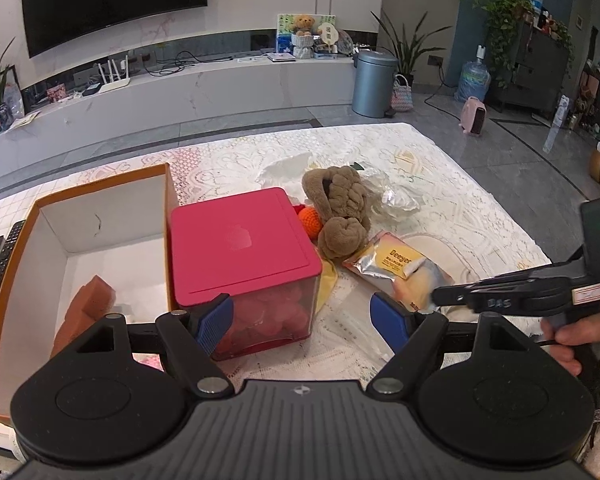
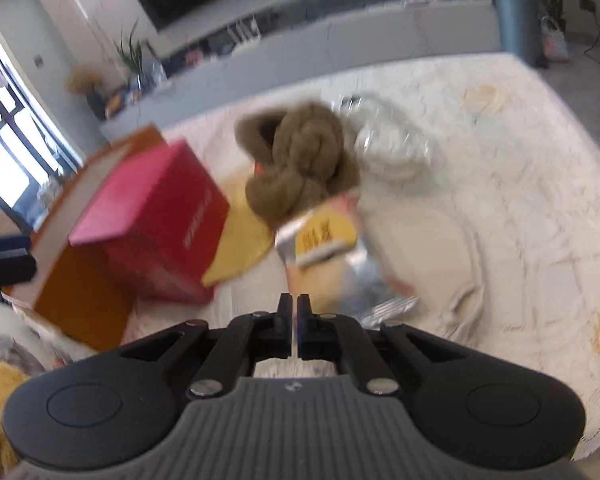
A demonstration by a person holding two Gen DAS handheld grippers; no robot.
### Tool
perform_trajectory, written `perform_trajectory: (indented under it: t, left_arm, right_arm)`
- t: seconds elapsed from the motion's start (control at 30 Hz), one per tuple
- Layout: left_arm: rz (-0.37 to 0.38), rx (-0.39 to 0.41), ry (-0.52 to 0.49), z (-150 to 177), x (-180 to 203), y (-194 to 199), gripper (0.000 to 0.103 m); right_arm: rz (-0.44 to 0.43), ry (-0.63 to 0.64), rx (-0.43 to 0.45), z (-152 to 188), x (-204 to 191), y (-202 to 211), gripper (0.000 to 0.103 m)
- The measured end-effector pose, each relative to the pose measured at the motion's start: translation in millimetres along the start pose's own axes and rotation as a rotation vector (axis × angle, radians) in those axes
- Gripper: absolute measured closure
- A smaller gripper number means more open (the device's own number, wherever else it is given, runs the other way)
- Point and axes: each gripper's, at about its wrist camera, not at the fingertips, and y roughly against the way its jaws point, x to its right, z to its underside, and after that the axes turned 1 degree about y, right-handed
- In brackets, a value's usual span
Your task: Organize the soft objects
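White lace cloth covers the tabletop (image 1: 440,184); behind it a long TV console, a dark wall screen, a grey bin and potted plants.

Left side of the tabletop: open cardboard box (image 1: 100,216), orange outside, white inside, with a brown-orange sponge block (image 1: 88,308) lying in its near corner. Touching the box's right wall stands a clear cube container with a pink lid (image 1: 242,240); red soft pieces show through its wall.

Right of the container, a loose pile: brown plush toy (image 1: 340,212) on its side, an orange crocheted ball (image 1: 312,222) wedged between plush and container, crumpled clear plastic (image 1: 396,196) behind the plush. A yellow cloth (image 1: 328,280) lies flat beside the container's right wall.

Left gripper (image 1: 302,320): jaws spread wide, nothing between the blue pads, held in front of the pink-lidded container.

Right gripper (image 2: 293,312): jaws fully together. Right wrist view is motion-blurred. A silver and yellow foil pouch (image 2: 328,244) sits just ahead of the fingertips, its near edge meeting them. A pale sliver shows in the slit between the closed pads; cannot tell whether the pouch is actually pinched. In the left wrist view the fingertip end reaches the pouch's near edge.
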Motion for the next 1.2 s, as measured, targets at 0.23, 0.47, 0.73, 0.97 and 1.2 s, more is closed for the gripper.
perform_trajectory:
  t: [0.23, 0.47, 0.73, 0.97, 1.2]
  left_arm:
    - [-0.005, -0.007, -0.001, 1.7, -4.5, -0.2, 0.011]
    - [-0.004, 0.002, 0.009, 2.8, -12.7, 5.4, 0.011]
    - [0.004, 0.020, 0.032, 6.2, -20.7, 12.9, 0.011]
    - [0.000, 0.009, 0.068, 8.2, -30.9, 14.9, 0.011]
    - [0.001, -0.021, 0.024, 2.2, -18.8, 1.6, 0.011]
  right_arm:
    - [-0.028, 0.173, -0.060, 4.9, -41.8, -16.3, 0.020]
    - [0.147, 0.326, -0.169, 12.6, -77.8, -71.8, 0.021]
    - [0.192, 0.470, -0.163, 24.1, -88.8, -87.2, 0.022]
    - [0.290, 0.299, -0.111, 10.5, -68.2, -75.0, 0.103]
    - [0.089, 0.099, -0.013, 0.2, -25.2, -18.1, 0.103]
